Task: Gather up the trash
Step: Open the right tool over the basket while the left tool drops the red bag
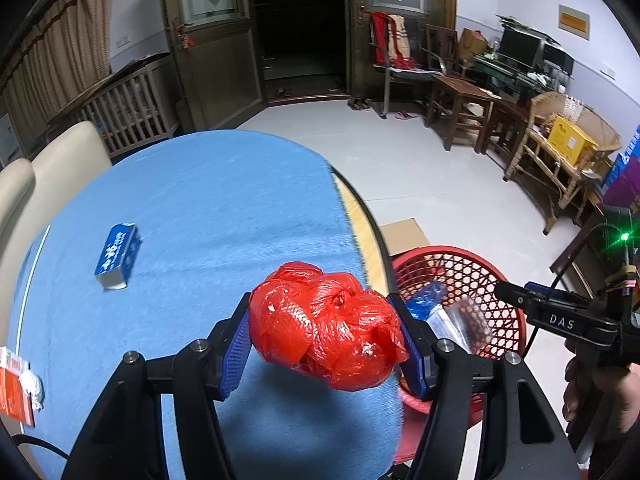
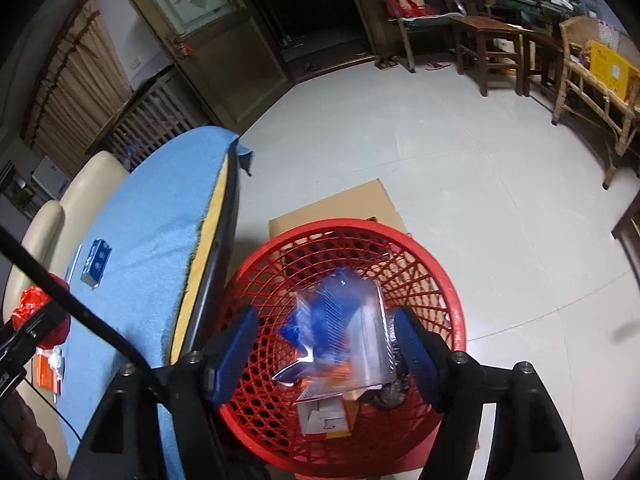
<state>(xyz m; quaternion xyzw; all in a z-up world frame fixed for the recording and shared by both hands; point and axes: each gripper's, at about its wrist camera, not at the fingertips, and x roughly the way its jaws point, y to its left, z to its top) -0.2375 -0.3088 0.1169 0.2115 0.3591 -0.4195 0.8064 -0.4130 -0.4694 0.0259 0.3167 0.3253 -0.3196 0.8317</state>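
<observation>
Gripping a crumpled red plastic bag, the left gripper has both blue pads pressed into the bag's sides, w/ the bundle lifted above the blue tablecloth near the table's right edge. In the right wrist view the same bag shows at far left, partly hidden behind a black cable.

Right gripper hangs over the red mesh basket, jaws spread wide, nothing pinched btwn the pads. A clear plastic pouch w/ blue contents sits btwn the fingers but not touching either pad; it's blurred (can't tell if it's resting on the pile or in the air). Under it, inside the basket: an orange-and-white carton and some dark bits I can't make out.

The basket stands on the floor just beside the table, on a flat piece of brown cardboard. From the left wrist view, the basket is right of the bag, and the right gripper's black body reaches over its rim.

Left on the cloth: a small blue box well apart from the bag, plus an orange packet w/ a white wad touching it at the table's near left edge. A cream chair back is behind the table.
</observation>
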